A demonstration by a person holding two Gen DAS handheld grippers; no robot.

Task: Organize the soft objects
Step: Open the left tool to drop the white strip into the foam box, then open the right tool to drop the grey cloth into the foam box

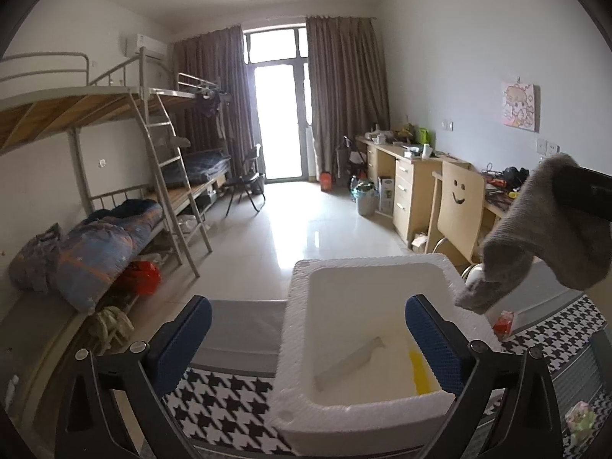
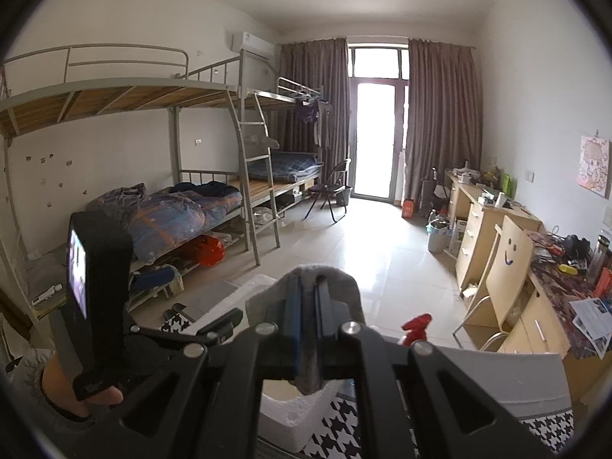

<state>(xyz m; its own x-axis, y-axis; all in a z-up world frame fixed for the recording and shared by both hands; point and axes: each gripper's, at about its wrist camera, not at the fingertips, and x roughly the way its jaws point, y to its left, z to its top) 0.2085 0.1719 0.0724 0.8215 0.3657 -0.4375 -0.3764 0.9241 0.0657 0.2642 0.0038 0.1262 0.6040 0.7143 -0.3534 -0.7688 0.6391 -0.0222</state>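
Between my right gripper's [image 2: 308, 306] closed jaws I hold a grey sock [image 1: 535, 229], pinched at its cuff and hanging just above the right rim of the white foam box [image 1: 302, 306]. My left gripper [image 1: 306, 329] hangs open and empty over that box. Current step, as judged: transport. Next: centre the sock over the cavity, lower, release.

Dorm room: metal bunk beds [image 2: 160, 122] left, wooden desks [image 1: 405, 168] right, curtained balcony door [image 2: 376, 134] bright, pale tiled floor [image 1: 290, 237].
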